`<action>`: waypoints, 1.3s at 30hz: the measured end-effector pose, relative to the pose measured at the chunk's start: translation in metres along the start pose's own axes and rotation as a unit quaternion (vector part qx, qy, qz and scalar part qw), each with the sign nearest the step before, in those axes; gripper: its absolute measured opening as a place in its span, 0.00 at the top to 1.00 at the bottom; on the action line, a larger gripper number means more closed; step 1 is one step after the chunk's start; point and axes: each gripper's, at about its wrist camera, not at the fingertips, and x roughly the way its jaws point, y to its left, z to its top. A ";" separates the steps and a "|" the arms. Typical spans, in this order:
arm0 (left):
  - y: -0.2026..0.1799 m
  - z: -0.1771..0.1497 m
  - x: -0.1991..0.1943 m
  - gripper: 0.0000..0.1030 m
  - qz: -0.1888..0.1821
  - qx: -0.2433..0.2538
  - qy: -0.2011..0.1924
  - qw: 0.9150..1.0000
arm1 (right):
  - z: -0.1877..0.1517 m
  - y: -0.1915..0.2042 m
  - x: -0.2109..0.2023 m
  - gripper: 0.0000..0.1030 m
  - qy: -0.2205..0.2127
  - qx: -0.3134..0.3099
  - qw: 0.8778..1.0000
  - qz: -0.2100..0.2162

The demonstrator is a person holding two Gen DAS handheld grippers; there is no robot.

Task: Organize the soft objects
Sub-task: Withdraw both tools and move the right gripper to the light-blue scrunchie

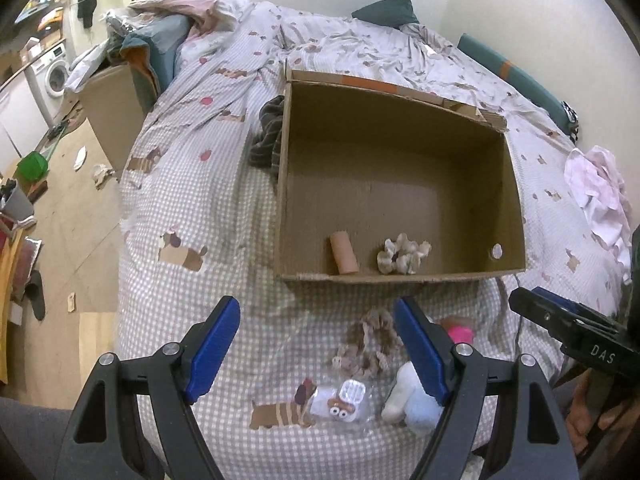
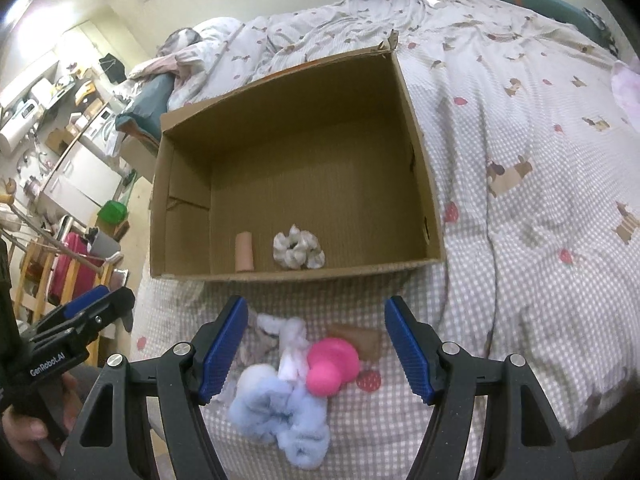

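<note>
An open cardboard box (image 1: 516, 184) (image 2: 416, 152) lies on the bed. Inside it are a tan roll (image 1: 344, 253) (image 2: 244, 252) and a white scrunchie (image 1: 403, 255) (image 2: 298, 247). In front of the box lie a beige scrunchie (image 1: 370, 344), a clear packet with a googly-eyed toy (image 1: 344, 402), a fluffy blue and white toy (image 1: 412, 400) (image 2: 276, 396) and a pink squishy toy (image 1: 460, 332) (image 2: 330, 366). My left gripper (image 1: 316, 344) is open above the checked bedding, empty. My right gripper (image 2: 316, 344) is open over the blue and pink toys, empty.
The bed (image 1: 208, 272) has a checked dog-print cover. A dark striped cloth (image 1: 269, 136) lies left of the box, pink clothing (image 1: 600, 192) at the right. A brown pouch (image 2: 366, 340) lies behind the pink toy. The floor and a washing machine (image 1: 52, 76) are at the left.
</note>
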 end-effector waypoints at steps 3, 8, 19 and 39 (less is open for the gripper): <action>0.002 -0.007 -0.003 0.24 0.001 -0.005 0.005 1.000 | -0.008 0.000 -0.003 0.28 0.003 0.006 1.000 0.002; 0.005 -0.016 -0.004 0.24 0.000 -0.015 0.016 1.000 | -0.022 0.005 -0.007 0.28 0.006 0.005 1.000 0.004; 0.013 -0.031 0.001 0.24 0.018 -0.032 0.032 0.999 | -0.043 0.008 -0.009 0.28 0.031 0.009 0.999 0.015; 0.045 -0.037 0.025 0.25 0.034 -0.081 0.072 0.994 | -0.069 0.032 0.066 0.10 0.191 -0.007 0.980 0.051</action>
